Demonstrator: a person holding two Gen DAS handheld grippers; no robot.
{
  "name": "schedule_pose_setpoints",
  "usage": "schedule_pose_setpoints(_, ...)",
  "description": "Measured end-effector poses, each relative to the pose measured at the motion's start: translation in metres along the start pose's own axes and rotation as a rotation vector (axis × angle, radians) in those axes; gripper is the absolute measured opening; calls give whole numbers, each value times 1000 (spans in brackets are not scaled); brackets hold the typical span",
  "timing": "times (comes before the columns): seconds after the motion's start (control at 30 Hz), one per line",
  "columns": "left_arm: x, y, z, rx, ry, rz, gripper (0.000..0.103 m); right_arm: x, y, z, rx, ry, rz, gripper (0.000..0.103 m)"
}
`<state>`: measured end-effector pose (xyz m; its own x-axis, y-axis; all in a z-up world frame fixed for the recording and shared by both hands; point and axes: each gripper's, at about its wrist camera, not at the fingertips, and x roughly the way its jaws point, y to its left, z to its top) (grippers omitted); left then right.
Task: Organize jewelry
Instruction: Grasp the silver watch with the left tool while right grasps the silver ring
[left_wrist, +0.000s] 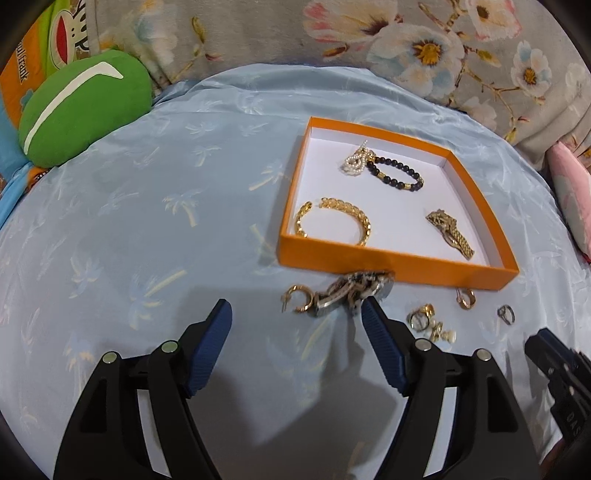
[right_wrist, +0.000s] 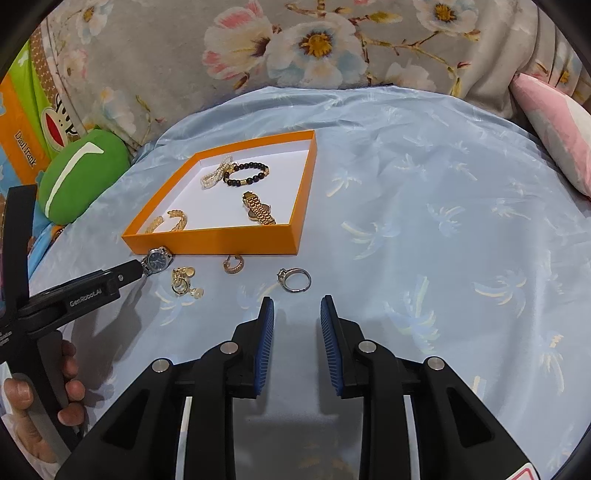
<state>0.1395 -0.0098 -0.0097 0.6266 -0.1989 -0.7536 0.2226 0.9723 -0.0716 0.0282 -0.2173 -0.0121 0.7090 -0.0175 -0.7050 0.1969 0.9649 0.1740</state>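
Note:
An orange tray (left_wrist: 399, 264) (right_wrist: 221, 242) lies on the blue cloth. It holds a gold chain bracelet (left_wrist: 334, 221), a pearl piece (left_wrist: 356, 160), a black bead bracelet (left_wrist: 397, 173) and a gold watch (left_wrist: 450, 232). In front of it lie a silver watch (left_wrist: 351, 293) (right_wrist: 158, 260), a gold hoop (left_wrist: 297, 299), an earring cluster (left_wrist: 430, 323) (right_wrist: 184, 282), a small hoop (left_wrist: 466, 297) (right_wrist: 233, 264) and a ring (left_wrist: 506, 314) (right_wrist: 294, 280). My left gripper (left_wrist: 297, 314) is open, its right finger touching the silver watch. My right gripper (right_wrist: 297, 310) is open and empty, just short of the ring.
A green cushion (left_wrist: 85, 107) lies at the far left. A floral blanket (left_wrist: 406, 40) runs along the back. A pink pillow (right_wrist: 554, 122) sits at the far right. Plain blue cloth (right_wrist: 443, 240) spreads right of the tray.

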Motion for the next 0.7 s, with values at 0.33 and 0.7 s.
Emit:
schedule_pose_setpoints(0.33,-5,5,-3,2,10,-42,75,1,0,0,1,-2,3,27)
schedule_pose_setpoints(0.7,-23,-14,-11,82,-49,-68,75,2,3,1,-8,3,3,27)
